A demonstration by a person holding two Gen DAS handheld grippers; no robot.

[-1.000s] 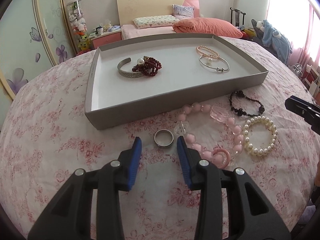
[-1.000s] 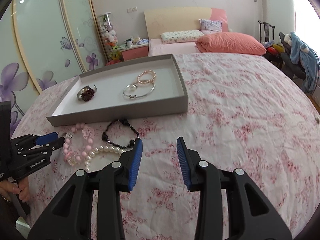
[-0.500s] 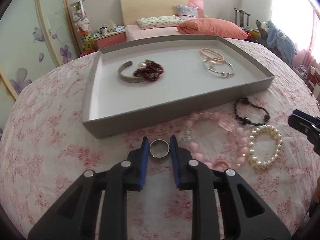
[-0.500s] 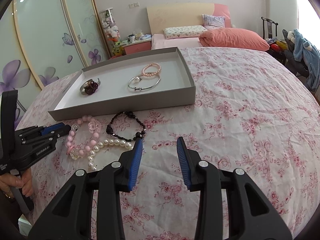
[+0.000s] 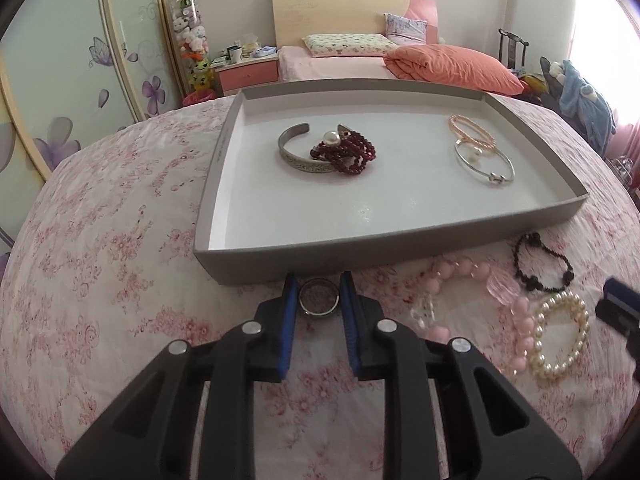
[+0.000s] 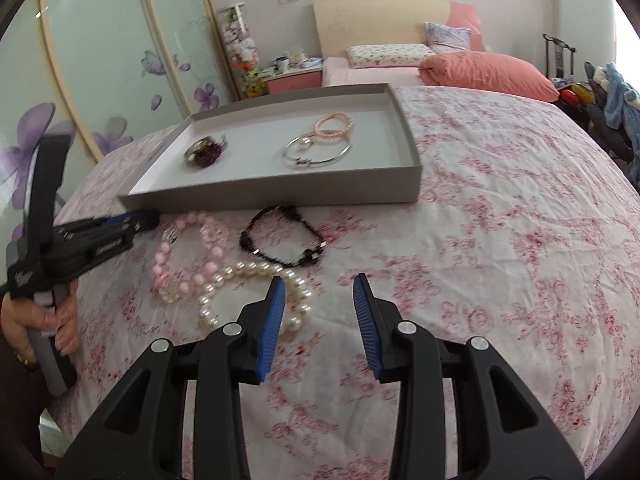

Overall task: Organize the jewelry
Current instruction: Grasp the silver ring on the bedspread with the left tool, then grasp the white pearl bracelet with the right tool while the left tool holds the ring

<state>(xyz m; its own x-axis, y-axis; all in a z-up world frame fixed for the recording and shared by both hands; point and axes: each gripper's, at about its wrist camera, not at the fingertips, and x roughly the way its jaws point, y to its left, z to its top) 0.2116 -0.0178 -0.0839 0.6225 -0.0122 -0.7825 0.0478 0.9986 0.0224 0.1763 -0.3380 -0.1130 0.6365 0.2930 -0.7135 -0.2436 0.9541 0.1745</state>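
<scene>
Both tools are showing black moulded frames with triangular cut-outs, round silver screws behind the fingers, and ribbed blue pads lining the left gripper (image 5: 319, 285) and right gripper (image 6: 319, 286); white lettering is running along the left one's side, above a grey handle

Both views are evenly lit by soft daylight that is blown out to white glare at the right edge, shadows are kept faint, straight lines are bent by fisheye distortion toward dark vignetted corners, and slight blur is seen at the far left of the right wrist view.
</scene>
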